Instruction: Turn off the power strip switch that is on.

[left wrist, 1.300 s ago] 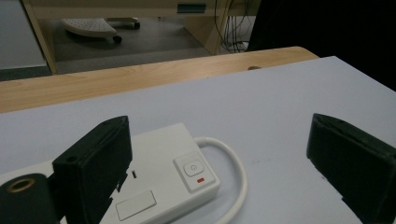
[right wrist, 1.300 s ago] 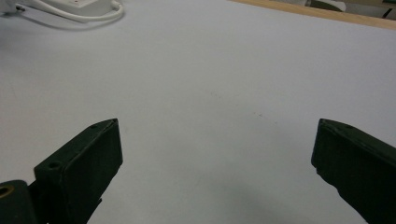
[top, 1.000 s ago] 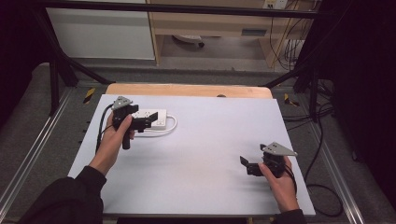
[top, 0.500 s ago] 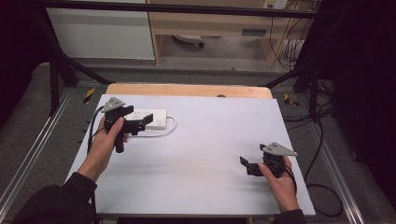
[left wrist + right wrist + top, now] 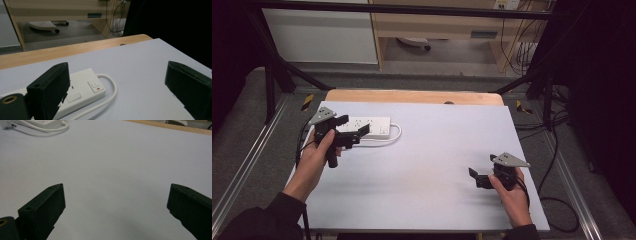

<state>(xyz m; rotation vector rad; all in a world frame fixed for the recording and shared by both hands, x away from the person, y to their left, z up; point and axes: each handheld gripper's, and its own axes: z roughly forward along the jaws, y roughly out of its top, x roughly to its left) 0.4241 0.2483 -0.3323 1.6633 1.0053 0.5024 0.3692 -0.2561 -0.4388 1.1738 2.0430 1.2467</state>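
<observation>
Left gripper [image 5: 353,129]: jaws spread wide, nothing between them; held in the person's left hand [image 5: 314,157] at the table's far left, just over the near edge of the power strip. I cannot tell whether a jaw touches it.
Left gripper view: one jaw stands in front of the strip's left part, the other is well to the right over bare surface.
Right gripper [image 5: 477,177]: jaws wide apart as well, holding nothing, low over the bare surface at the table's near right, in the person's right hand [image 5: 511,192].
Power strip [image 5: 367,125]: white, lying flat near the far left of the table, long side across; a switch [image 5: 95,85] with a red mark sits at its right end.
Cable [image 5: 395,135]: white, leaves the strip's right end and loops back leftward along its near side.
Strip to right gripper: well apart, seen far off at the upper left in the right gripper view [image 5: 45,123].
Table [image 5: 437,165]: pale, plain sheet over a wooden top, whose edge [image 5: 412,96] shows along the far side.
Room: grey floor, black frame bars [image 5: 272,75], a wooden desk [image 5: 442,25] beyond, dark to the right.
</observation>
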